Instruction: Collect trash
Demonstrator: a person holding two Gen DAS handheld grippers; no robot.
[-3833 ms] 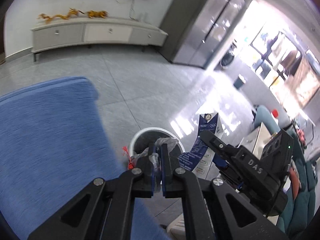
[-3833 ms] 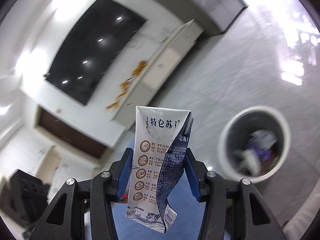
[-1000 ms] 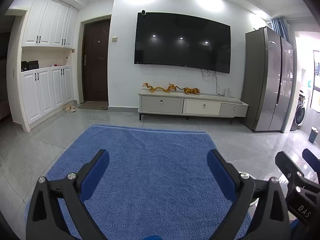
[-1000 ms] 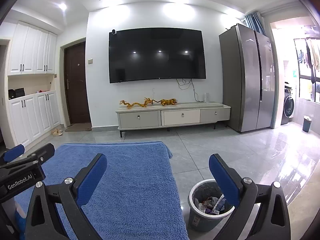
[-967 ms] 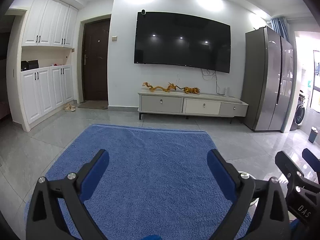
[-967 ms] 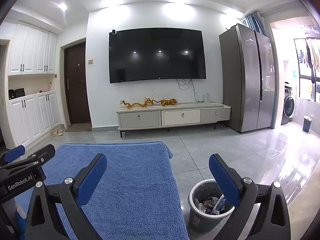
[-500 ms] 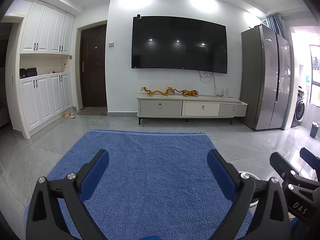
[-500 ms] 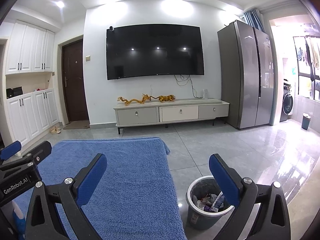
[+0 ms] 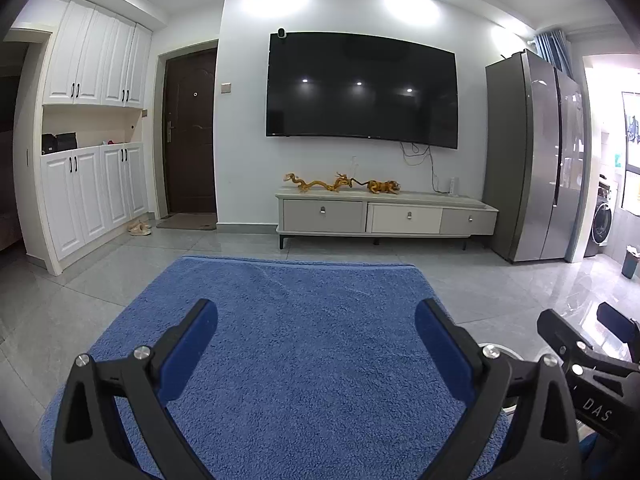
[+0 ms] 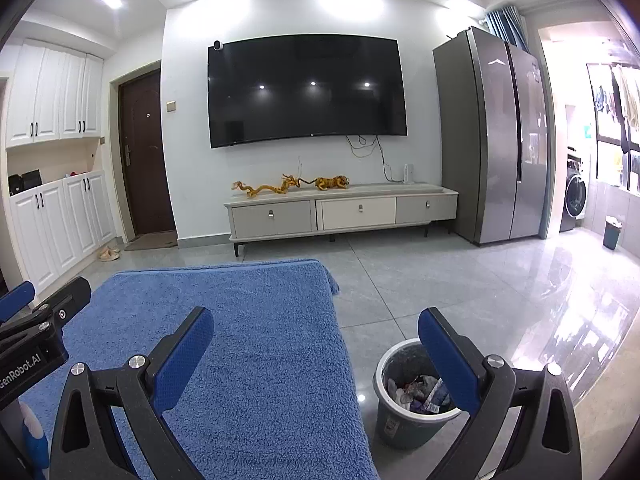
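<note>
Both claws are spread wide with nothing between the pads: the left claw (image 9: 316,338) hangs over the blue towel (image 9: 304,320) that covers the worktop, and the right claw (image 10: 316,344) hangs at that towel's right edge, one finger over cloth and the other over the bin (image 10: 404,412). The bin stands on the floor just beside the worktop, below the right claw, and holds the trash (image 10: 420,394): crumpled wrappers and a flattened carton piled near the rim. No loose trash shows on the towel or on the nearby tiles, so the collecting looks done or nearly so, though the strip nearest the person is hidden behind the claws. The likeliest trouble from here is a lowered right claw clipping the bin's rim and tipping it, since the bin looks light and sits on glossy tile (image 10: 460,288) that would let it slide. A piece lying high in the pile could also spill out if the bin is knocked. A claw dragged low could snag the towel and pull it off the edge. The two claws sit close side by side, so a careless swing could knock them together. Farther off, the TV stand (image 10: 344,210), TV (image 10: 306,88) and fridge (image 10: 492,136) are well out of reach.
</note>
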